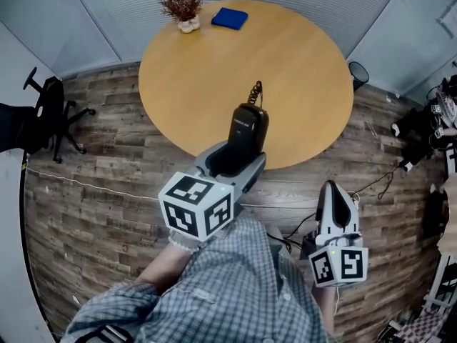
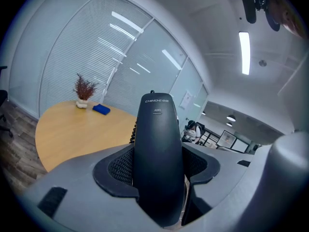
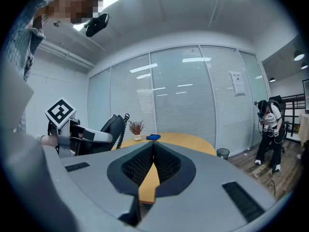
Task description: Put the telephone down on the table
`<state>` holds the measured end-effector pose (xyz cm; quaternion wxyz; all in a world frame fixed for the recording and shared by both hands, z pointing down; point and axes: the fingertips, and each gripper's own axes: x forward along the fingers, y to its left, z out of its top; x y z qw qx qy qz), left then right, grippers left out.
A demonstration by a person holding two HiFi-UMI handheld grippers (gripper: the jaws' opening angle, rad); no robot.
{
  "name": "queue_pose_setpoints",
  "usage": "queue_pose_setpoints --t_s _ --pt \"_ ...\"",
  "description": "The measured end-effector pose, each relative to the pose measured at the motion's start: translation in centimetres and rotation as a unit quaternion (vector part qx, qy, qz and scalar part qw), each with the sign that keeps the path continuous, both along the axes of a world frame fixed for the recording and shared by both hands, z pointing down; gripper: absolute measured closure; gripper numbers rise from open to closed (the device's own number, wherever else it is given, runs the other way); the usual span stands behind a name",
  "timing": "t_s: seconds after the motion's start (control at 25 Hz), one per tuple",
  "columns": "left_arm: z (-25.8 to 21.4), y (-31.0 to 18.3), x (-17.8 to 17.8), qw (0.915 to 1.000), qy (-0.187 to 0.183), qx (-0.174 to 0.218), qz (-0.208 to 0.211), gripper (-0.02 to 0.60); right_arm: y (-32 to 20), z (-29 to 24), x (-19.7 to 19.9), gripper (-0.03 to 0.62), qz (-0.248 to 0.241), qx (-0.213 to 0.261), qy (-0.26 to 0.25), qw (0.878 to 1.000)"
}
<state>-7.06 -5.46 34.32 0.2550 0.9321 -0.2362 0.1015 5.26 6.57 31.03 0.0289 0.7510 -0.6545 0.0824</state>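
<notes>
Over the near rim of the round table (image 1: pixel 214 63), at its 6 o'clock in the head view, I have the telephone (image 1: pixel 246 131) up in the air. It is a black handset, standing nearly upright, top end pointing toward 12 o'clock, with its coiled cord (image 1: pixel 255 91) showing above the wood.

The left gripper (image 1: pixel 232 164) is clamped on it. In the left gripper view both ribbed pads press the sides of the handset's lower half and the upper half stands clear of them. The right gripper (image 1: pixel 334 191) hangs well apart at about 4 o'clock from the handset, over the floor. Its own view shows the jaws brought together at the tips with nothing between them.

As I judge it, the carry is largely done and the set-down is not. The telephone does not rest on the wood yet, and nothing shows it touching anything but the pads. What is left: bring it further over the tabletop, lower it, tip it flat, open the left jaws and draw back.

The landing area looks free. The small dried plant (image 1: pixel 182 6) and the blue cloth (image 1: pixel 230 18) sit at the far edge, around 11 to 12 o'clock, well away from the handset.
</notes>
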Motion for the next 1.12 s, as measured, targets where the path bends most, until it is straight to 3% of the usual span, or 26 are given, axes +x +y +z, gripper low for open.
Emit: queue_pose_setpoints --t_s 0.6,1.12 --pt "0.6 -3.3 2.4 0.9995 -0.011 0.002 -0.029 0.308 -4.0 0.0 3.6 0.586 -0.026 0.005 0.005 1.0" --pt "1.5 -8.6 11.3 0.9987 -0.032 -0.004 -0.039 0.308 -9.3 -0.6 11.5 0.586 -0.054 0.013 0.001 0.998"
